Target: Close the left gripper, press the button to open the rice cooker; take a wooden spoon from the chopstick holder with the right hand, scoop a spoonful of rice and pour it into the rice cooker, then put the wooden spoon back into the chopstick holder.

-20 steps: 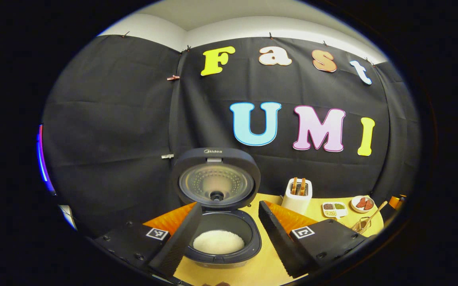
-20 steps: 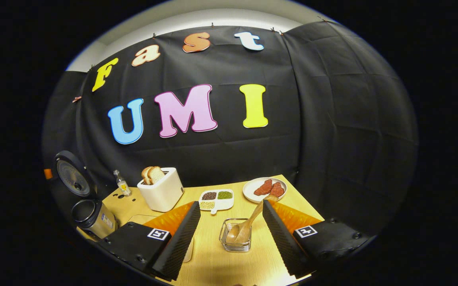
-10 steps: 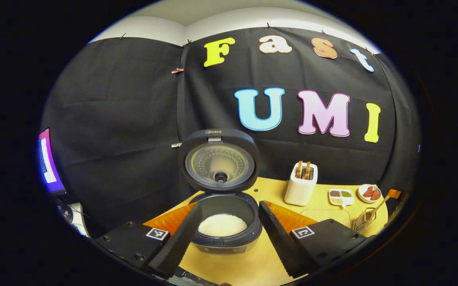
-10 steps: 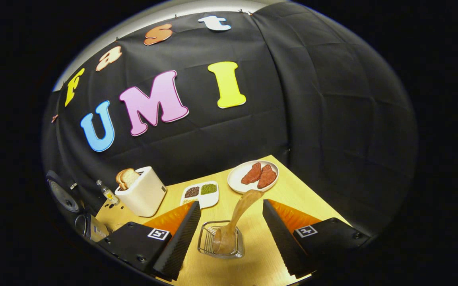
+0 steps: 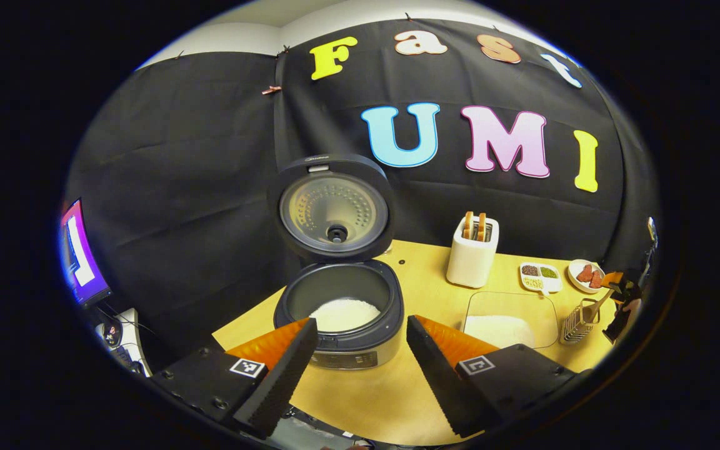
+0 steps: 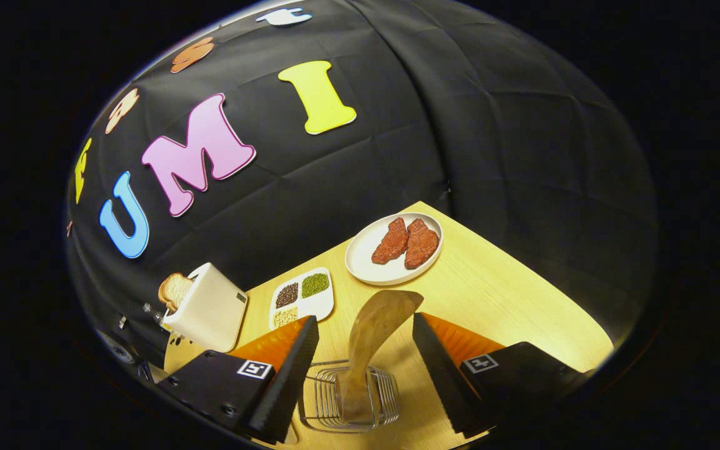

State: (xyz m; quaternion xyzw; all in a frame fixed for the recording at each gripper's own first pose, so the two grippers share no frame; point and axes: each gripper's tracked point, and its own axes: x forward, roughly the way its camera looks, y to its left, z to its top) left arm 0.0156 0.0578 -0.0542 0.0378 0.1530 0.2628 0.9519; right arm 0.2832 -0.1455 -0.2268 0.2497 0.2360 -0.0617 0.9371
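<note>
So, going left to right: the rice cooker (image 5: 339,315) is seen in the left gripper view with its lid (image 5: 333,206) already swung up and white rice sitting in the pot, so the button step is judged done. The left gripper (image 5: 360,369) is held in front of the cooker with its fingers spread apart, nothing between them. Further right on the wooden table (image 5: 422,287) a toaster (image 5: 472,256) is found, then a clear tray of rice (image 5: 510,320), then the wire chopstick holder (image 5: 575,320) near the table's right end.

In the right gripper view the wooden spoon (image 6: 369,340) is seen standing bowl-down in the chopstick holder (image 6: 347,400), its handle running up and leaning a bit to the right, ending in a broad flat tip. That handle is lined up right in the gap of the right gripper (image 6: 363,369), whose fingers are wide open on either side and not touching it yet. A plate of red meat slices (image 6: 394,250) is parked just beyond.

The grab is clearly the right hand's job; the fingers just need to be closed across the handle, square to its long axis.
</note>
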